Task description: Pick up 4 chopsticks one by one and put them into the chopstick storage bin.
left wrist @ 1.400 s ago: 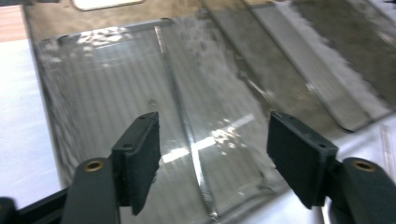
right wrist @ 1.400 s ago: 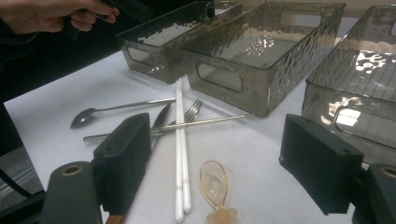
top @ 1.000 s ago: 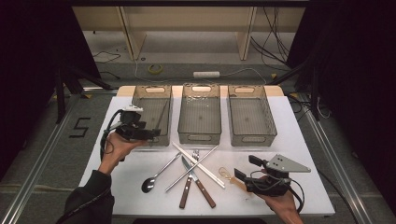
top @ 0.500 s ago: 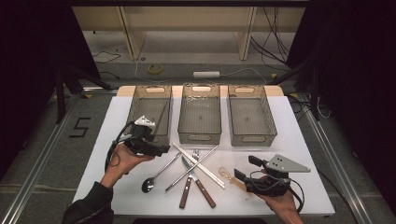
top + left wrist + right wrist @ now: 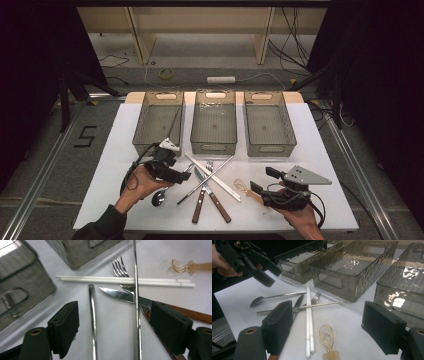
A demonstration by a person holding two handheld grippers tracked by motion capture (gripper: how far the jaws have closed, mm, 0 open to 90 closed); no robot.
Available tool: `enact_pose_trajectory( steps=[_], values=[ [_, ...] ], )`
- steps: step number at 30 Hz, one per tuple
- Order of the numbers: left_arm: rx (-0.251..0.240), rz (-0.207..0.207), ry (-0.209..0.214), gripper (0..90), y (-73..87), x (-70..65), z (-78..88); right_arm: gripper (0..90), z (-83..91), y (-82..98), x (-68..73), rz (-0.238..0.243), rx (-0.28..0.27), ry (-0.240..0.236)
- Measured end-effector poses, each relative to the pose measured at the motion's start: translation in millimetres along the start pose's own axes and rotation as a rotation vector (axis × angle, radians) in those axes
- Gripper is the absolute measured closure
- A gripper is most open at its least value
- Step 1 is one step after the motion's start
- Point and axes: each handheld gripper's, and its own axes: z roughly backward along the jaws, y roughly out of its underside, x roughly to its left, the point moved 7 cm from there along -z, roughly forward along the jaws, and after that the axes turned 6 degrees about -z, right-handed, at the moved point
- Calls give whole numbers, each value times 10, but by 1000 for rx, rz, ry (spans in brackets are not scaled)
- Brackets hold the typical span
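High view: left gripper (image 5: 176, 175), jaws spread and gripping nothing, hangs over the handle of the steel spoon (image 5: 167, 192) at the left of the cutlery pile on the white table (image 5: 115, 165).

Left gripper view: its jaws straddle the spoon handle and a long thin steel rod (image 5: 136, 302).

Right gripper view: right gripper (image 5: 337, 332), jaws spread, empty, near the small translucent amber spoon (image 5: 327, 338).

Steel spoon (image 5: 165, 192) flat on white table, handle (image 5: 92, 322) pointing toward crossed cutlery pile.
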Motion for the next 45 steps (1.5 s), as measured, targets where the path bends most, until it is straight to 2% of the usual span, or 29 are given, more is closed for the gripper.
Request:
enact_pose_trajectory(
  steps=[5, 7, 13, 21, 31, 39, 43, 45],
  values=[
    [30, -21, 9, 285, 54, -119, -98, 257, -3, 1, 2, 3, 0, -1],
    [57, -37, 18, 307, 89, -161, -141, 257, -4, 2, 2, -1, 1, -2],
    [110, -58, 37, 367, 152, -231, -230, 257, -12, 6, 4, 2, 3, -1],
    [177, -108, 41, 525, 207, -318, -325, 257, -18, 9, 7, 4, 6, -2],
    [197, -129, 48, 656, 223, -371, -427, 257, -24, 10, 12, 6, 7, -5],
    [202, -132, 51, 718, 225, -376, -467, 257, -28, 15, 9, 2, 10, -5],
    [212, -142, 50, 745, 228, -394, -489, 258, -29, 16, 8, 0, 11, -5],
    [227, -160, 47, 756, 237, -398, -502, 258, -28, 15, 8, 0, 10, -5]
  ],
)
